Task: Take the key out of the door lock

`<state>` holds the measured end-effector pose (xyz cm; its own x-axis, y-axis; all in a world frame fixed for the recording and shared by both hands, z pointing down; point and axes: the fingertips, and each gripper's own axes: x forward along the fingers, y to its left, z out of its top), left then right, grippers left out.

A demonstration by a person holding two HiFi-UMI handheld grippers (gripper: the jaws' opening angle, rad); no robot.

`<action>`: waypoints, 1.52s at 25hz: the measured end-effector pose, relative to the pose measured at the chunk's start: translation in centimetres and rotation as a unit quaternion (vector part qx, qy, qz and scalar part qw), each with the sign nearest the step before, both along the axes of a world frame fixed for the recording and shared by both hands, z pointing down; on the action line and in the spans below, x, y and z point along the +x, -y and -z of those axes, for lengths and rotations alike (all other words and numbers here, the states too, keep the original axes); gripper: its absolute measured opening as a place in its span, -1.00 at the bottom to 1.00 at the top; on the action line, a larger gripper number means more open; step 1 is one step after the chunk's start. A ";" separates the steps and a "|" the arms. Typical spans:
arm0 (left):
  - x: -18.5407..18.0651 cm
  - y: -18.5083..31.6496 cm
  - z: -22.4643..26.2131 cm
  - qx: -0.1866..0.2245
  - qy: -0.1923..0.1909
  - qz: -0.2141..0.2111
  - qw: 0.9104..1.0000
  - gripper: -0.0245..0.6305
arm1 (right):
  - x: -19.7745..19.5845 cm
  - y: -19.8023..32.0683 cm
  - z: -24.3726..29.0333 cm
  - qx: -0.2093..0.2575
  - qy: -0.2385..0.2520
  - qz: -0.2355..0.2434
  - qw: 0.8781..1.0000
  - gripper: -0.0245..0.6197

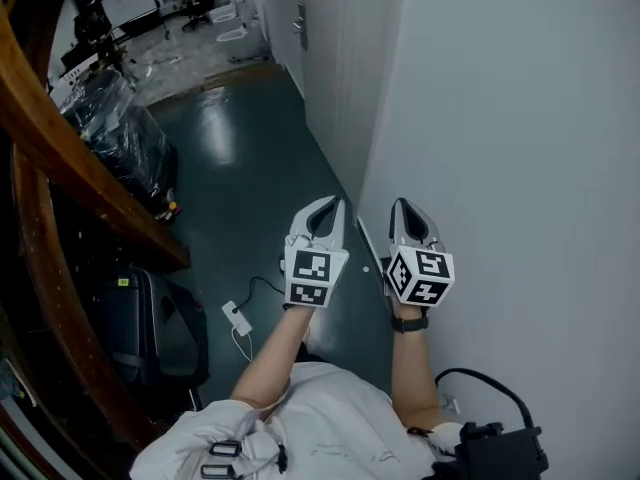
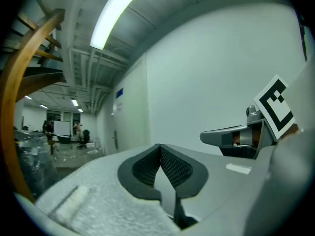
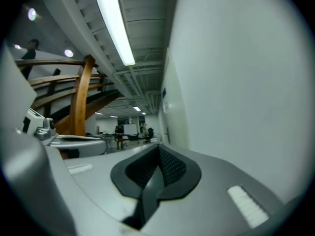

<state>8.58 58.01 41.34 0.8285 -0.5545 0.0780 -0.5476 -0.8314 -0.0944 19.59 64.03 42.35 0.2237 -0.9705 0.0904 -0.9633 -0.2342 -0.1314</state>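
My left gripper (image 1: 330, 208) and my right gripper (image 1: 402, 210) are held side by side in front of me, close to a white wall (image 1: 500, 118). Both are shut with nothing between the jaws; the dark pads meet in the left gripper view (image 2: 160, 149) and in the right gripper view (image 3: 158, 149). A door (image 1: 318, 38) with a handle (image 1: 300, 25) stands far down the corridor on the right-hand wall. It also shows small in the left gripper view as a door (image 2: 116, 132). No key or lock can be made out at this distance.
A dark green floor (image 1: 240, 168) runs along the wall. A curved wooden stair rail (image 1: 70, 178) and wrapped dark goods (image 1: 120, 138) stand at the left. A white power adapter with cable (image 1: 238, 318) lies on the floor by my feet. An office area lies beyond.
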 end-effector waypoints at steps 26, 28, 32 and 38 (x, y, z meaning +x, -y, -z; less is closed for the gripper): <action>-24.3 29.9 -1.4 -0.020 -0.026 0.223 0.974 -0.92 | -27.0 34.8 -0.9 -0.040 -0.042 0.257 0.965 -0.94; -24.0 31.8 -2.0 -0.031 -0.024 0.218 0.975 -0.92 | -27.0 36.4 -1.2 -0.043 -0.045 0.261 0.963 -0.93; -22.2 35.5 -3.4 -0.043 -0.018 0.211 0.976 -0.92 | -25.1 40.6 -2.2 -0.049 -0.043 0.261 0.963 -0.91; -19.3 44.9 -5.4 -0.065 -0.015 0.223 0.973 -0.92 | -22.3 49.8 -4.1 -0.063 -0.036 0.279 0.957 -0.91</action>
